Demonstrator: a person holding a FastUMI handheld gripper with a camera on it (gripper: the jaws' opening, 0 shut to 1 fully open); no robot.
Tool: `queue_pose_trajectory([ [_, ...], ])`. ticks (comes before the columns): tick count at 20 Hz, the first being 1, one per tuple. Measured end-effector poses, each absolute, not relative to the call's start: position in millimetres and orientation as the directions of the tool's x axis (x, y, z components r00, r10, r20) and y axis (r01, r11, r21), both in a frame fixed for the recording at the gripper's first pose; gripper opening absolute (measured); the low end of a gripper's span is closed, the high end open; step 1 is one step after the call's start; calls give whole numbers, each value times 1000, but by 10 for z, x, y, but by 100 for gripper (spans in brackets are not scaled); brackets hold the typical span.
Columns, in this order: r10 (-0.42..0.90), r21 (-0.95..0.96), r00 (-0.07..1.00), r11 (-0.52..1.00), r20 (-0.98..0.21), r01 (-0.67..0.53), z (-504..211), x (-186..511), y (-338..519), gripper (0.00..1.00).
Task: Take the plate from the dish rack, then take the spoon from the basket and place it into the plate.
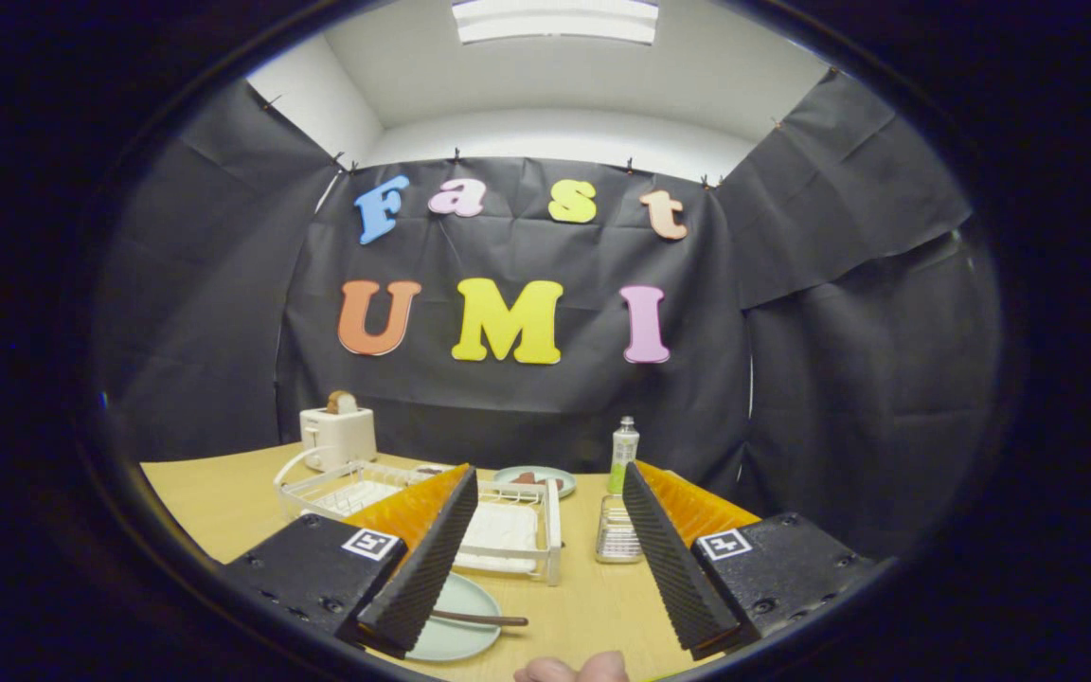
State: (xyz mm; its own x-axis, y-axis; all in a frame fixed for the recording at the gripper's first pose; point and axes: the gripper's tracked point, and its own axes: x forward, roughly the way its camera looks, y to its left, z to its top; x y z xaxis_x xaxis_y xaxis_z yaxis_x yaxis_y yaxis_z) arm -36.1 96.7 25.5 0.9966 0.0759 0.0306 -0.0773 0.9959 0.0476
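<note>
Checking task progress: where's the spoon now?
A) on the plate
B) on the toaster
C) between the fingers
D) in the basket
A: the spoon lies across the plate on the table, near the left finger, while the fingers stand open and hold nothing.

2 plates [456, 625] [534, 479], 1 spoon [479, 619], 1 rack [432, 511], 1 toaster [338, 436], 1 bottle [623, 457]

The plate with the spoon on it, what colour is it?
Pale green plate, clearest in the gripper view.
</note>
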Motion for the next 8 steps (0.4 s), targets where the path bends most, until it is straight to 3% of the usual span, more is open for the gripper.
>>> queue_pose_trajectory([
  [8, 63, 52, 998, 997, 28, -65, 196, -373, 1049, 99],
])
